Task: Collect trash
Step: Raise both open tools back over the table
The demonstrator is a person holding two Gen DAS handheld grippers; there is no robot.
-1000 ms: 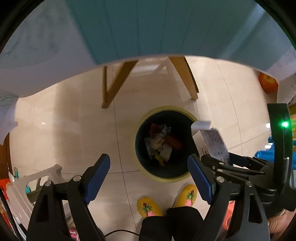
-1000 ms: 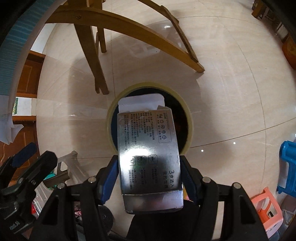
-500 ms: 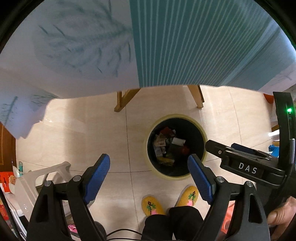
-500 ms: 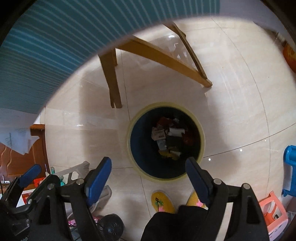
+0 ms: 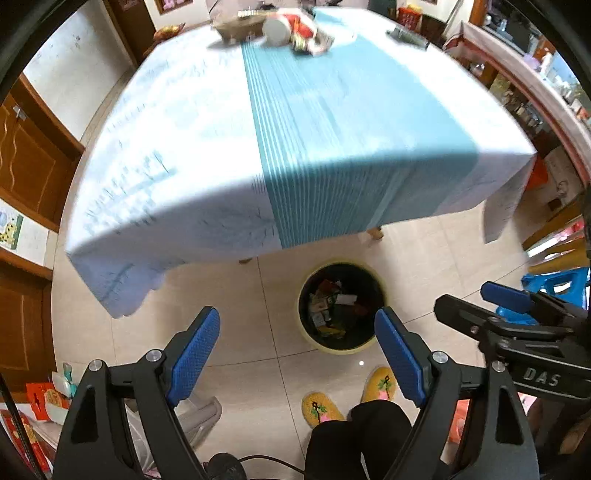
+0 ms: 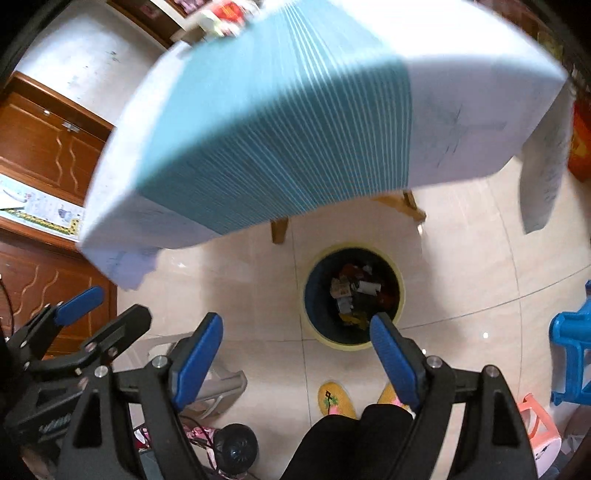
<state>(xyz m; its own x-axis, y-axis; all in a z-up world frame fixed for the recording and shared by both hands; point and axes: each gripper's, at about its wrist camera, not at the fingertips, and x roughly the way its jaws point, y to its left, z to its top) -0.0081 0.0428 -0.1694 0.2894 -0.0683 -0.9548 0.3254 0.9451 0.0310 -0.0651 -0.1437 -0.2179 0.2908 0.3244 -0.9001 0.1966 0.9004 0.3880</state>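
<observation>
Both grippers are empty and spread wide: the right gripper (image 6: 295, 347) has nothing between its blue pads, and the left gripper (image 5: 297, 347) is released in the same way. The right one's jaws have just been opening, and no item sits between them now. By the look of it one round of the job is done, since the bin (image 6: 352, 295) on the tiled floor already holds a heap of wrappers and small cartons, with a white box (image 6: 369, 286) lying on top of the pile. What appears to be left is on the table (image 5: 295, 122) with the blue and white cloth: a blurred cluster of trash (image 5: 291, 27), a red packet, a pale cup and a brownish tray or dish, sits at the far edge. From the left gripper that cluster lies at about 12 o'clock and well apart, right across the tabletop, while the bin lies close at roughly 1 o'clock, just beyond the right-hand pad. In the right wrist view the bin sits at 1 o'clock too, its rim partly behind the right pad, and the table's remaining trash shows at about 11 o'clock, far off and smeared. The person's yellow slippers (image 5: 351, 395) stand just short of the bin.
</observation>
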